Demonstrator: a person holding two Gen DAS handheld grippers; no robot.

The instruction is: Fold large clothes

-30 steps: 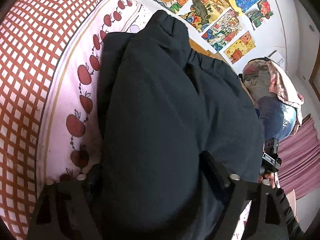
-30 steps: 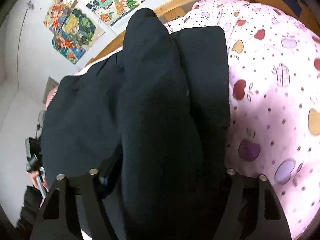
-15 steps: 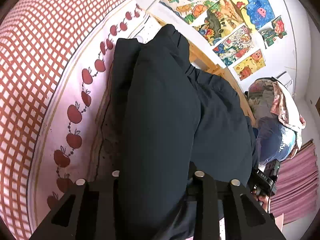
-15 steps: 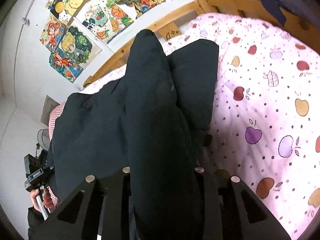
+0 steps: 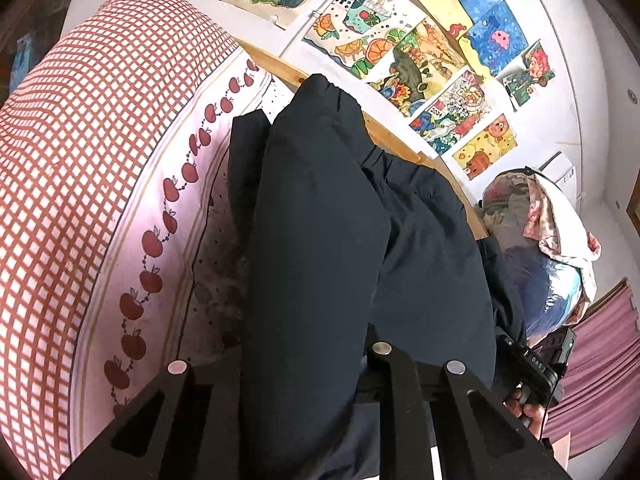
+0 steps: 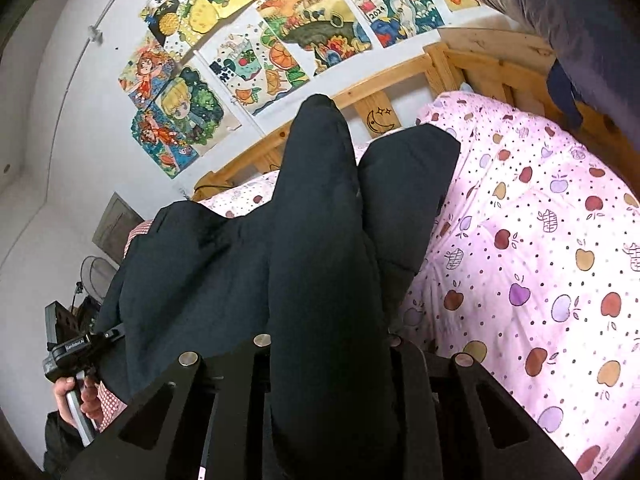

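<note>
**Dark trousers bunched in both tongs**

Your fingertips are buried under cloth in both wrist views, so the pinch points themselves cannot be seen. Your left tongs [image 5: 304, 364] are pressed onto a thick fold of the dark trousers [image 5: 320, 240], which rise straight ahead of them, elastic waistband farthest away. Your right tongs [image 6: 324, 344] pinch another fold of the same trousers [image 6: 320, 240]; one leg lies flat just right of that fold on the apple-print quilt [image 6: 540, 280]. Left of the left tongs sits the red checked pillow [image 5: 80, 160]. The bottom of each frame cuts off the garment's near end.
</note>
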